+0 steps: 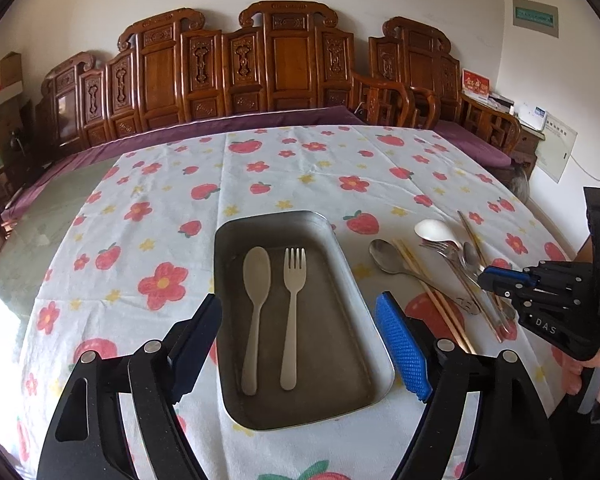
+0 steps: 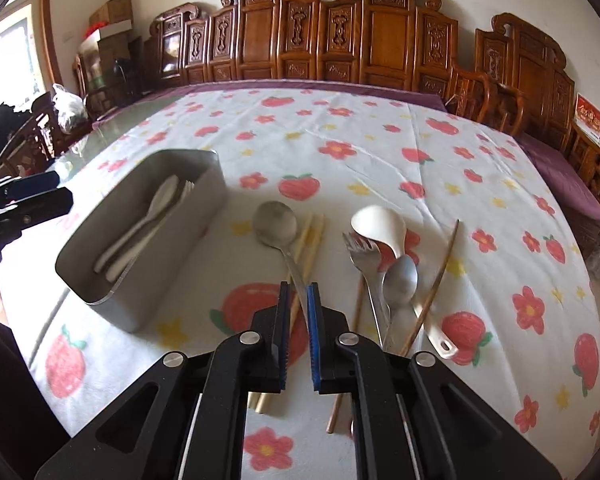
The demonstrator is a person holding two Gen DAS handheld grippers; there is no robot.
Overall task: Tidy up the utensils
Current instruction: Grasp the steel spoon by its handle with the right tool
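Hovering wide apart and empty, the left gripper (image 1: 300, 344) frames the metal tray (image 1: 352, 280) (pale spoon (image 1: 255, 300) and fork (image 1: 292, 312) inside) at twelve o'clock; the right gripper (image 2: 299, 308), narrowly parted, straddles the steel spoon (image 2: 276, 224) handle.

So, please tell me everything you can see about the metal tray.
The tray is a grey, dull metal box, rectangular with rounded corners and fairly high plain walls, open on top. It sits flat on the flowered cloth, left of the loose utensils. Inside lie a pale spoon and a pale fork, side by side along its length. No gripper touches it; the left gripper hangs open over its near end.
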